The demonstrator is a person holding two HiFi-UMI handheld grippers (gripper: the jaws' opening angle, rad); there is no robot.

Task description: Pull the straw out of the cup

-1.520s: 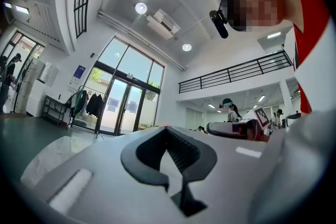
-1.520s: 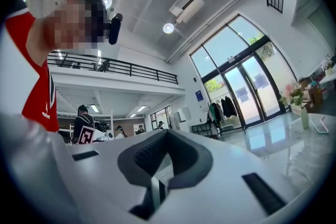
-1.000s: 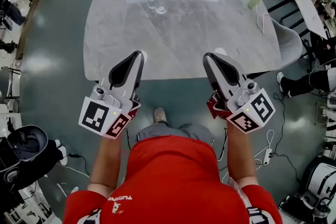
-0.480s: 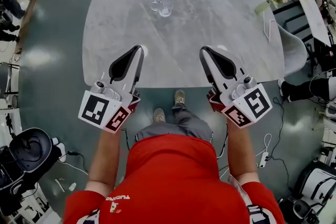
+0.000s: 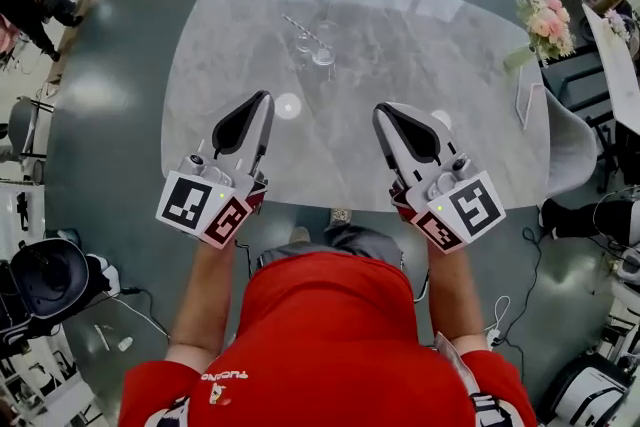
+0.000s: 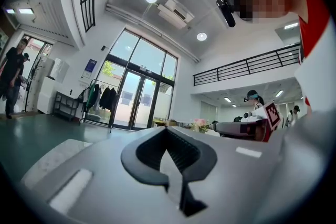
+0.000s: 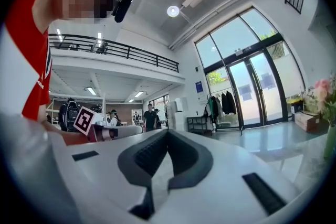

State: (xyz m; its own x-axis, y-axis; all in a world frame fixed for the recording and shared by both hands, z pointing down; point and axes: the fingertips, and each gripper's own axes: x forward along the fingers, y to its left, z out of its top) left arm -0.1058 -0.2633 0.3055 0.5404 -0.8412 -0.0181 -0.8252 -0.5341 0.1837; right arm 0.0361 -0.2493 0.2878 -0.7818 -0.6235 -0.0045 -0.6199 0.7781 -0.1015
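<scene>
Both grippers have come forward past the near edge of the table [image 5: 455, 65], closer to the cup. Left gripper [image 5: 264, 99] has its jaws together with nothing in them; right gripper [image 5: 381, 111] is the same.

Cup [image 5: 322, 55] is clear glass, standing mid-table on the far side, well apart from both grippers. Straw [image 5: 298, 26] is thin and pale, leaning out far-left.

The straw is probably light and crushable, so pinch its exposed upper part gently. The glass is likely slippery and tippable, so steady it low.

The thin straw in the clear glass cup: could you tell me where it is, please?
Head view: the thin straw leans from the clear glass cup on the far half of the grey marble table, ahead between the left gripper and right gripper.
</scene>
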